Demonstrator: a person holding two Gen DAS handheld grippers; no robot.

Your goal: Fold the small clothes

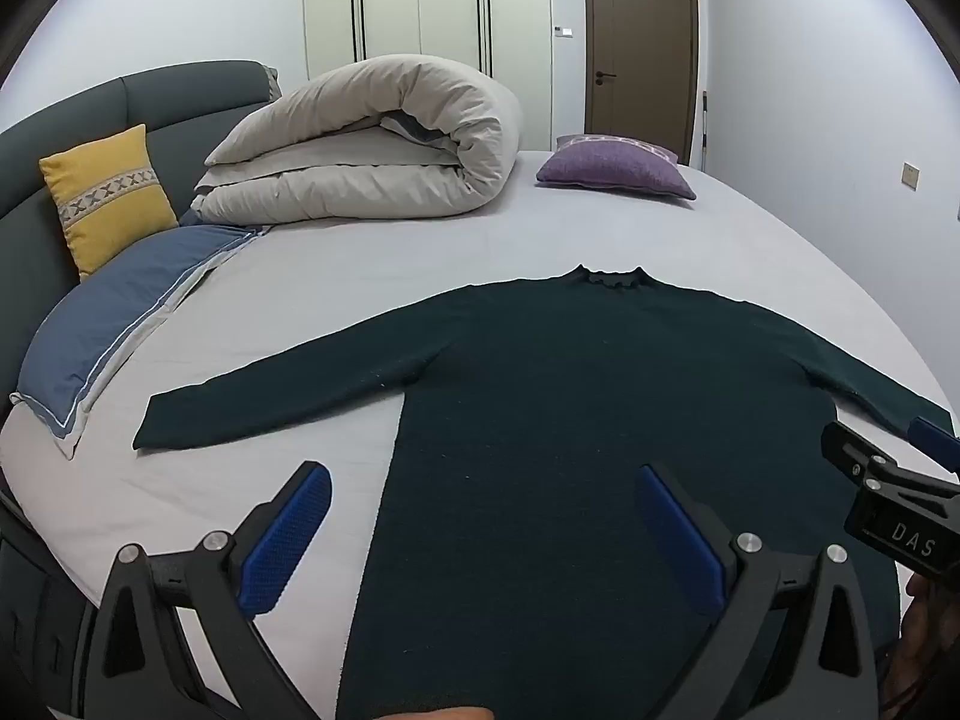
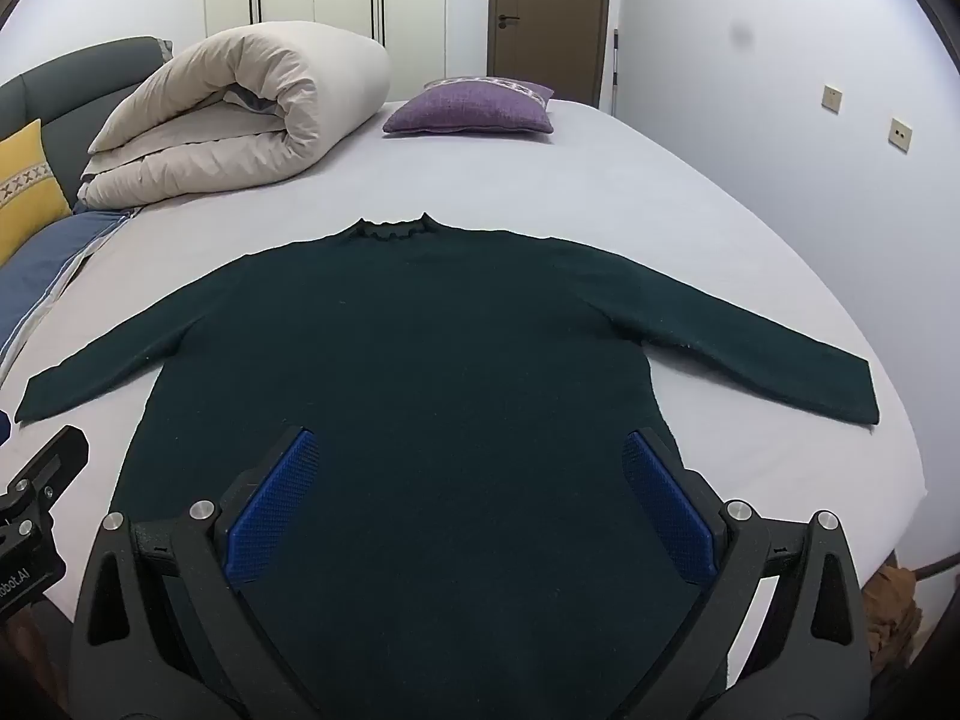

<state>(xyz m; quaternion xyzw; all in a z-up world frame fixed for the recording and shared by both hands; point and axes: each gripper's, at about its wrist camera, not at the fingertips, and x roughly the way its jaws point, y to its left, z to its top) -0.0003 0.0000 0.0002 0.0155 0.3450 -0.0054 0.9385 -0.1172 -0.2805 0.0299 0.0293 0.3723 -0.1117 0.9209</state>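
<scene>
A dark green sweater is laid flat, front down or up cannot be told, on the pale grey bed sheet, with its ruffled collar pointing away from the cameras and both sleeves spread out to the sides. Beyond the collar a rolled beige duvet and a purple cushion are seen, well apart from the sweater; a yellow cushion and a blue pillow lie beyond the left sleeve. The left gripper is held above the sweater's lower left edge with its blue pads wide apart and nothing between them; the right gripper is held over the lower body of the sweater, likewise spread wide and empty. No fold is judged to have been made yet. The knit is expected to be soft, light and limp, so that it will drape and sag from any held point, and some stretch is to be expected if it is pulled. A thin pinch through a single edge is therefore advised: the cuff of the right sleeve or the shoulder seam for folding a sleeve inward, and the hem corners for doubling the body toward the collar. The sheet beneath could be caught in the same pinch.
</scene>
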